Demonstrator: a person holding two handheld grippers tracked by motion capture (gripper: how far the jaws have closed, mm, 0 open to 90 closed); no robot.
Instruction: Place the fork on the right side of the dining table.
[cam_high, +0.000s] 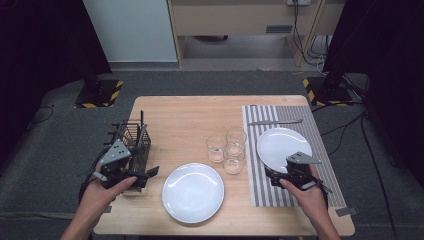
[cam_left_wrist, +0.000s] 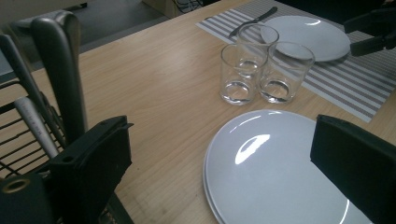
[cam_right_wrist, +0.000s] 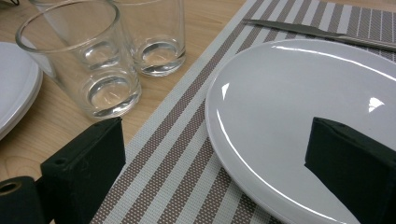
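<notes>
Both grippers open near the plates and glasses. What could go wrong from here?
1. The right gripper hovers open over the near rim of the plate on the striped mat; a shallow grab on that smooth rim may slip.
2. The three glasses stand bunched and touching between the plates; a sideways sweep could topple them.
3. The left gripper sits against the wire cutlery basket; it could snag.

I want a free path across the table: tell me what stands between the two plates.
In the high view, three empty glasses stand clustered between the plate on the bare wood and the plate on the striped mat, just left of the mat's edge.
</notes>
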